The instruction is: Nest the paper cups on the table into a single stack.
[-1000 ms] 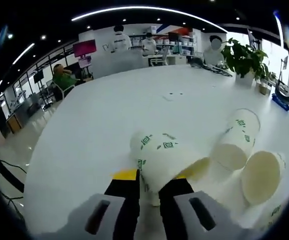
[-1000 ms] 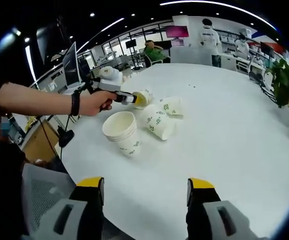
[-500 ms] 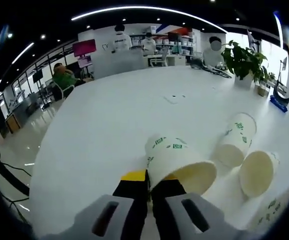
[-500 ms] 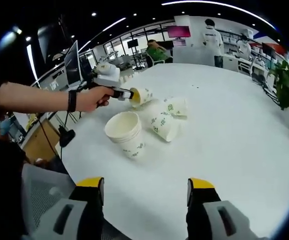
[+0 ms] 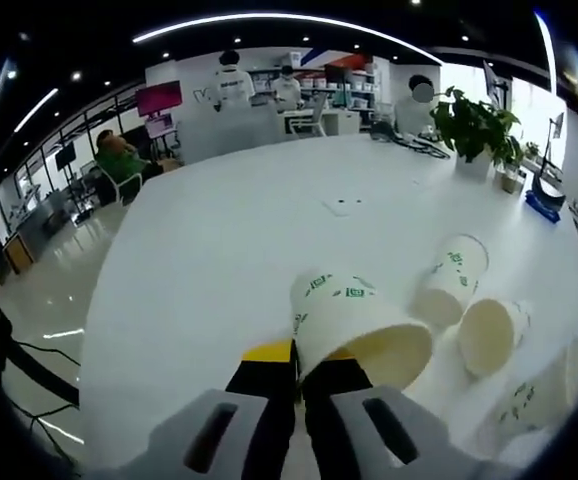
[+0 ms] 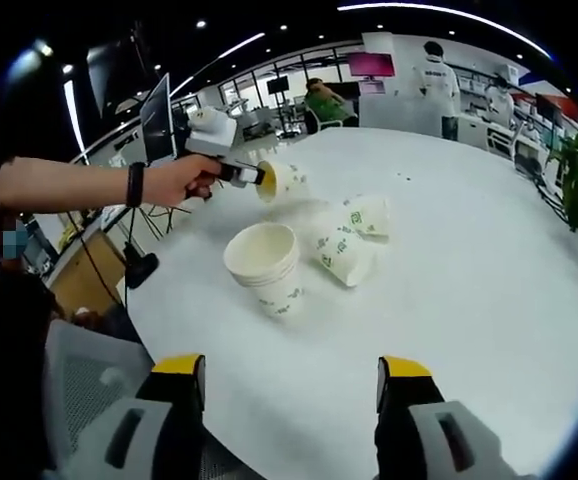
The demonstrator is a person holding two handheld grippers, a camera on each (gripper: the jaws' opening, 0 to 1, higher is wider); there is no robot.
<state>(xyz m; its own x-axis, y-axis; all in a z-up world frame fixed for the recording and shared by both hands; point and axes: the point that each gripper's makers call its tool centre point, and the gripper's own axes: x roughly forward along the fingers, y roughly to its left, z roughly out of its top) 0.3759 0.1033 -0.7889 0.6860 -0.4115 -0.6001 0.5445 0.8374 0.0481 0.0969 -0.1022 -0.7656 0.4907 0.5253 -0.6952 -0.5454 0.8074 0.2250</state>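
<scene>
Paper cup [image 5: 354, 325], illegible green logos

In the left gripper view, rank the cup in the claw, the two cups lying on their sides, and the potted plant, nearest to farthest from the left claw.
1. Held cup, pinched in the left claw.
2. Two lying cups: printed cup and open-mouthed cup, on the right; too close to call.
3. Potted plant, at the table's far right edge.

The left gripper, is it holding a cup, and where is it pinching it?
Yes. The left gripper pinches one paper cup by the rim at its open mouth, one jaw inside and one outside. The right gripper is open and holds nothing.
</scene>
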